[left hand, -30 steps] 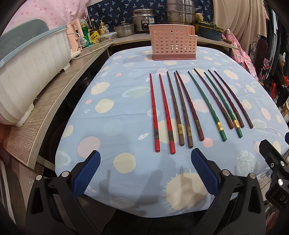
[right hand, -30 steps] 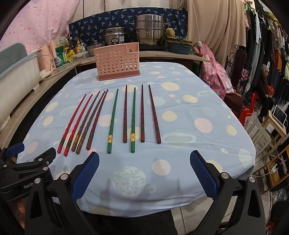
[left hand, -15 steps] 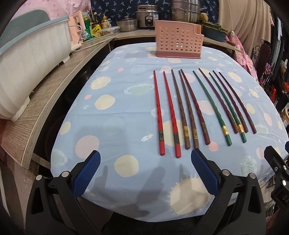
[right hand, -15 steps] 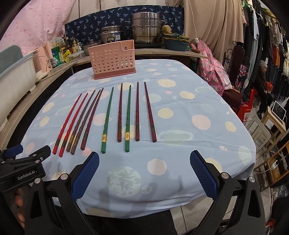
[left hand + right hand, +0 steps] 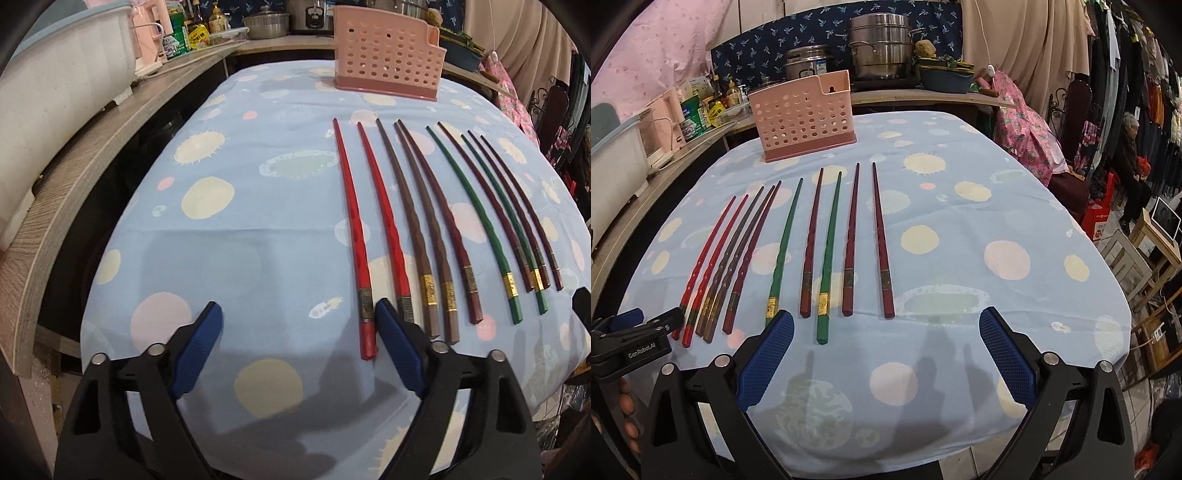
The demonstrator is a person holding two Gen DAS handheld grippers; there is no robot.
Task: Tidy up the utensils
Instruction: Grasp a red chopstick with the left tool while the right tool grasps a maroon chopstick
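Nothing had been put away yet, as far as I could judge: all ten chopsticks lay side by side on the spotted blue tablecloth [image 5: 1015, 206], handles toward the grippers, and the pink holder [image 5: 803, 118] stood apart from them in the upper middle of both views, nothing showing above its rim.

From the left of the row: two red chopsticks [image 5: 360, 236], then a pair of brown chopsticks [image 5: 417, 221] with a maroon one close beside them, then green chopsticks [image 5: 783, 251] alternating with dark maroon chopsticks [image 5: 881, 236] out to the right.

The left gripper [image 5: 297, 349] sat at the lower middle of its view. Its jaws had just been closing but were still apart, with the handle of the leftmost red stick just inside the right pad and not pinched. The right gripper [image 5: 886, 356] hung wide apart over bare cloth, below the green and maroon handles, gripping nothing.

So every stick was left to do.
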